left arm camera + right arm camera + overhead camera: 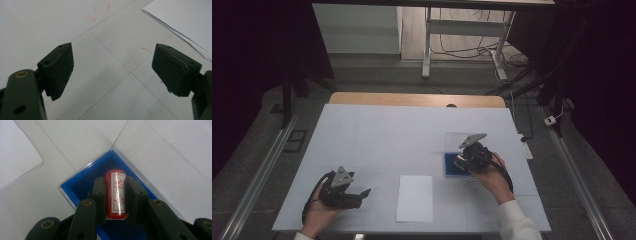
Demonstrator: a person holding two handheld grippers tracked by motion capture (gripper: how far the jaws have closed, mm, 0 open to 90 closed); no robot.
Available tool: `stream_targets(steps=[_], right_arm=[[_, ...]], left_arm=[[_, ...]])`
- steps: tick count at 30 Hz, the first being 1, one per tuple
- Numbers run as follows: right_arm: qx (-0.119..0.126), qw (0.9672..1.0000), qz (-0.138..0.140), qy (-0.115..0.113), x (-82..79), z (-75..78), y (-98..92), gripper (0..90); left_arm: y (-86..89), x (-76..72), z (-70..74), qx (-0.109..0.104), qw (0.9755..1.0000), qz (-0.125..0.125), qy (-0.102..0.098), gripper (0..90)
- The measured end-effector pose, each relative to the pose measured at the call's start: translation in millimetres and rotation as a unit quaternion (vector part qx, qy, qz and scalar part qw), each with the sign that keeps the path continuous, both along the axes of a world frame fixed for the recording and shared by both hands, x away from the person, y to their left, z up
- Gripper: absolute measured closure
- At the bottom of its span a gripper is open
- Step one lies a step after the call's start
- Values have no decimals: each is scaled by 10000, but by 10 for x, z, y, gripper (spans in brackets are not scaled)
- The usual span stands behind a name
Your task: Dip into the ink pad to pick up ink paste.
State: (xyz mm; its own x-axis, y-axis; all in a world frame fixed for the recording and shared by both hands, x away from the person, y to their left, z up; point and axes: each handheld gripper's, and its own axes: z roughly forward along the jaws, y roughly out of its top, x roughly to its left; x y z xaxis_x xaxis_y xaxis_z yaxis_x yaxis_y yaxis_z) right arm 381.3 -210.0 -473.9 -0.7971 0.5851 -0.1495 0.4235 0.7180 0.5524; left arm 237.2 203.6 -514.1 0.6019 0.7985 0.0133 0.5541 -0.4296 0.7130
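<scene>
A red stamp (115,193) with a white label and red characters sits between the jaws of my right gripper (115,185), which is shut on it. The stamp hangs over a blue-lined clear plastic box (82,182) whose transparent lid (172,152) lies open on the table. From above, the right gripper (462,161) is over that blue box (451,166) at the right of the white mat. My left gripper (366,192) rests low at the front left, jaws wide apart; its black pads (58,66) have only bare mat between them.
A white sheet of paper (414,198) lies at the front middle of the mat, and its corner (182,20) is just beyond the left gripper. Faint red pen marks (100,12) dot the mat. Table legs and cables (472,50) stand behind the table.
</scene>
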Motion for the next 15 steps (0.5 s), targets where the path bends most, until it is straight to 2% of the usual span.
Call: stream_targets(steps=[15], right_arm=[[93,9999,-11,-75,-23,-22,-15,704]], left_arm=[[-3,4,12,5,10000,8,-34,180]])
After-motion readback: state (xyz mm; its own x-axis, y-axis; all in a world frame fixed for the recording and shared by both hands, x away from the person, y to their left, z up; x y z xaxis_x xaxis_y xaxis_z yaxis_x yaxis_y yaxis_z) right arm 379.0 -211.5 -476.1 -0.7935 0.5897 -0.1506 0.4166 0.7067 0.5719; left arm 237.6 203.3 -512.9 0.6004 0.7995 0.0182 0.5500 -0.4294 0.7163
